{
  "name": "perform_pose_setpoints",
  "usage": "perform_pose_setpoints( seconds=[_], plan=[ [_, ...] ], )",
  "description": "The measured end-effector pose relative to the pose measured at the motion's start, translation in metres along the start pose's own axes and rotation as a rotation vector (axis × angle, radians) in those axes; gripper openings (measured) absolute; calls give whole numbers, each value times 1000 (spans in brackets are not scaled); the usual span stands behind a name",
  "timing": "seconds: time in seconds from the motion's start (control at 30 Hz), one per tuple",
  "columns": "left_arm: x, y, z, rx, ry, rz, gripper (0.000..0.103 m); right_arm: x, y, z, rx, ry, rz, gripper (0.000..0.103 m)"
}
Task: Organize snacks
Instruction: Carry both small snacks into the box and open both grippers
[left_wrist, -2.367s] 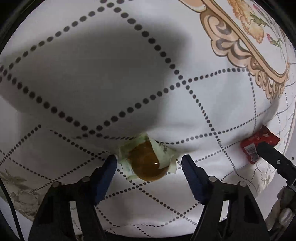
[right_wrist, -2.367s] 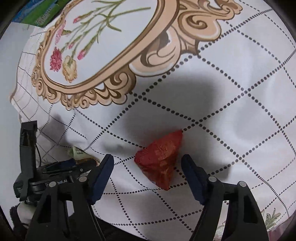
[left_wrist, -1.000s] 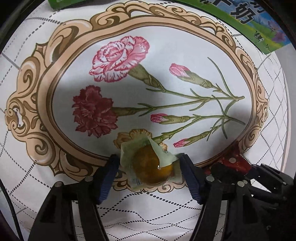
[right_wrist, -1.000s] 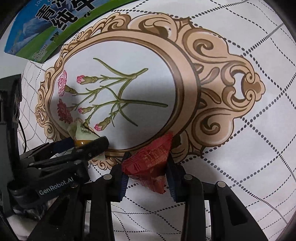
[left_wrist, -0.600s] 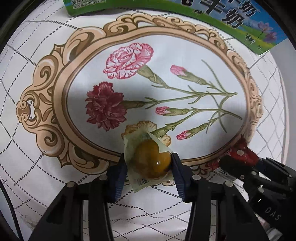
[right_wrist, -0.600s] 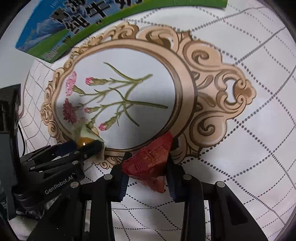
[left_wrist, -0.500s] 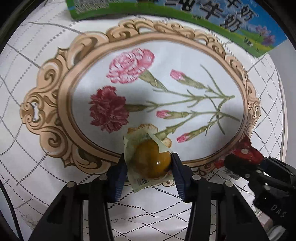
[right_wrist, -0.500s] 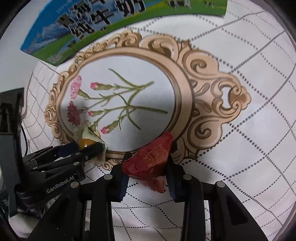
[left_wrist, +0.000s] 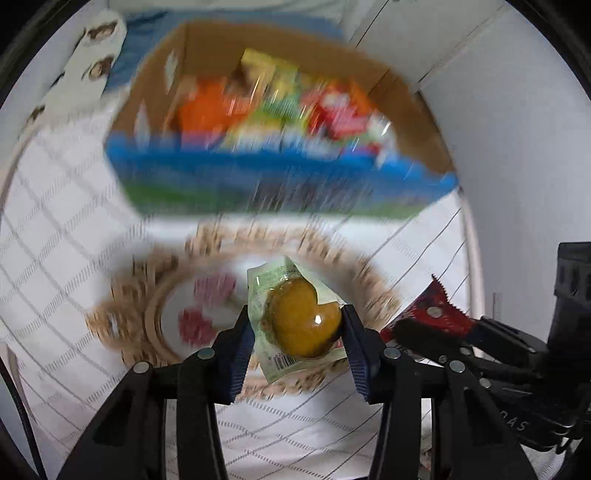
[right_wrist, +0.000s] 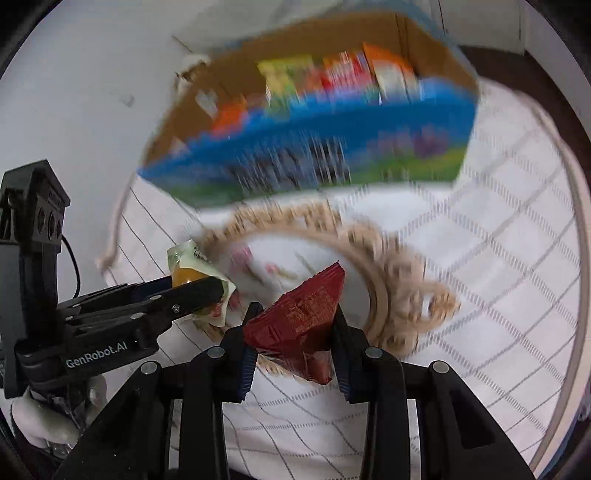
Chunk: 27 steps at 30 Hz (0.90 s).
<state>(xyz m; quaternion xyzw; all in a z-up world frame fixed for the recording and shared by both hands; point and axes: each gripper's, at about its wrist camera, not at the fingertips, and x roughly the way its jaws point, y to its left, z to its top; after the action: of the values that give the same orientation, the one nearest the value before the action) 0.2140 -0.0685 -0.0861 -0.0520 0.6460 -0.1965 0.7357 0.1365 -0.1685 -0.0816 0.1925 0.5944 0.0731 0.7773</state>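
My left gripper (left_wrist: 297, 325) is shut on a round amber jelly snack (left_wrist: 303, 319) in a clear, pale green wrapper, held above the tablecloth. My right gripper (right_wrist: 293, 334) is shut on a red triangular snack packet (right_wrist: 299, 321), also lifted off the cloth. In the left wrist view the red packet (left_wrist: 436, 314) and the right gripper show at the right edge. In the right wrist view the left gripper (right_wrist: 192, 290) with the jelly snack (right_wrist: 183, 275) sits at the left. Ahead stands an open blue and green cardboard box (left_wrist: 280, 173), blurred, with several colourful snack packs inside.
The white tablecloth (right_wrist: 498, 280) has a dotted grid and a tan oval frame with flowers (left_wrist: 207, 306) below the grippers. The box (right_wrist: 314, 158) stands at the table's far side near a white wall (left_wrist: 517, 147). A patterned white cloth (left_wrist: 92, 48) lies at the far left.
Both grippers have risen well above the cloth with their snacks, and the views tilted up so the open box with its contents is now in sight. The left jaws closed on the jelly snack.
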Motion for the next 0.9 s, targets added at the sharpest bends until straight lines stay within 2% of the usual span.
perform_pose_setpoints(
  seconds=[0.17,0.27,0.43,0.6,0.7,0.9],
  plan=[
    [-30,-6,53,37,-55,-5,43,-33,10,55,-18,-105,-10,37],
    [-38,-6,81,44,-71,4,43,-40,12,85,-24,-149,-38,37],
    [-26,6,128,58,-57,91,43,-36,7,133,-33,-167,-82,37],
    [9,31,157,44,40,160,44,-5,2,170,-44,-103,-125,37],
    [34,44,161,33,101,185,44,19,-4,182,-43,-47,-143,37],
    [64,64,152,9,185,204,44,56,-14,180,-41,62,-156,37]
  ],
)
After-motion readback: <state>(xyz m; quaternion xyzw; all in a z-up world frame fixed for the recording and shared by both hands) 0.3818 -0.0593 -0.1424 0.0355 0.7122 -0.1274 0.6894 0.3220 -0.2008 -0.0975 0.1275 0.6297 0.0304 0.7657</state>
